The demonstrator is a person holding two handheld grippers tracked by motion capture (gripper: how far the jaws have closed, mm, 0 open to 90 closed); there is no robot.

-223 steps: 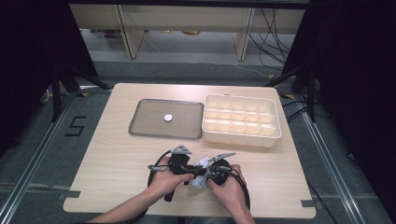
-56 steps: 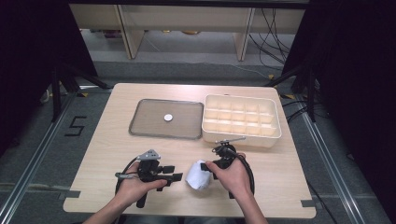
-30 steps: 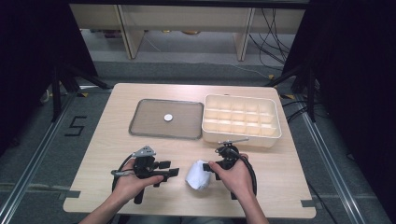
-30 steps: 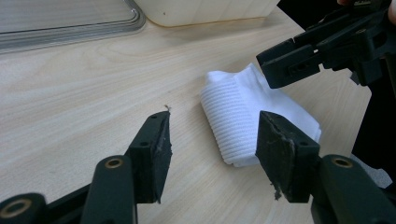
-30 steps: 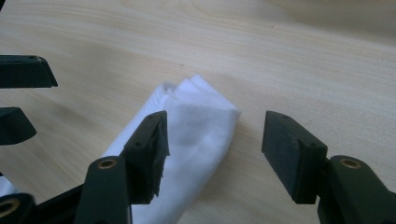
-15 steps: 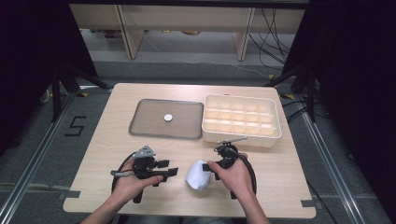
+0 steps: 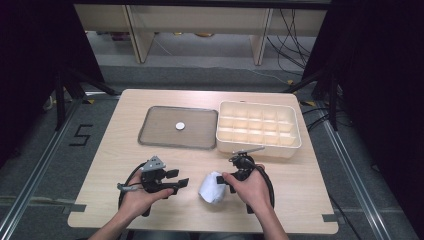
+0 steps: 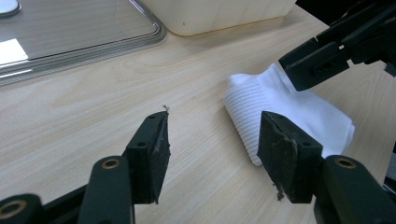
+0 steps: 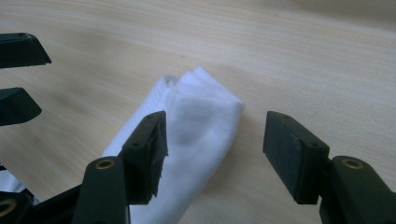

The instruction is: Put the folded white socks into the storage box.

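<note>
The folded white cloth [image 7: 212, 188] lies flat on the counter [image 7: 110, 150]. Its long side points from the near edge toward the tray [image 7: 177, 127]. Both grippers, left gripper [image 7: 176, 183] and right gripper [image 7: 223, 179], sit beside the cloth with fingers spread and holding nothing.

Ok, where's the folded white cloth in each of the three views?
High view: the white cloth lies near the table's front edge, between the grippers.
Left gripper view: right of centre, beyond the right jaw.
Right gripper view: centre-left, behind the left jaw.
Shared landmark: the cream compartment box.

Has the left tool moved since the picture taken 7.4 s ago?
Yes. In the high view, the left tool has gone left, away from the white cloth, and now sits below the grey tray's left half.
</note>
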